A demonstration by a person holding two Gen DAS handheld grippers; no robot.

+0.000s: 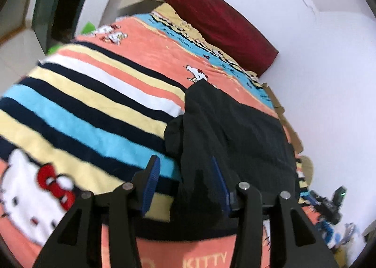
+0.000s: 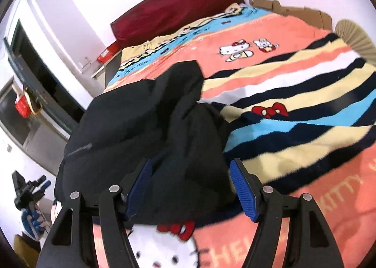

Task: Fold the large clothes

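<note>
- Fabric fills the near right of your left wrist view: the black garment (image 1: 235, 127) lies bunched on the striped blanket (image 1: 82, 108), one end stretching far toward the dark red headboard (image 1: 223, 25).
- Your left gripper (image 1: 185, 183) has its fingers apart; the blue pads (image 1: 151, 183) press on nothing, though the right pad stands over the garment's near edge.
- Far right of that view, another gripper tool (image 1: 333, 204) sits off the bed's edge.
- In your right wrist view, the black garment (image 2: 145, 127) lies heaped at the near left of the blanket (image 2: 293, 108).
- Your right gripper (image 2: 190, 185) has its fingers wide apart above the heap's near end, pads (image 2: 243, 188) not clamping the cloth.
</note>
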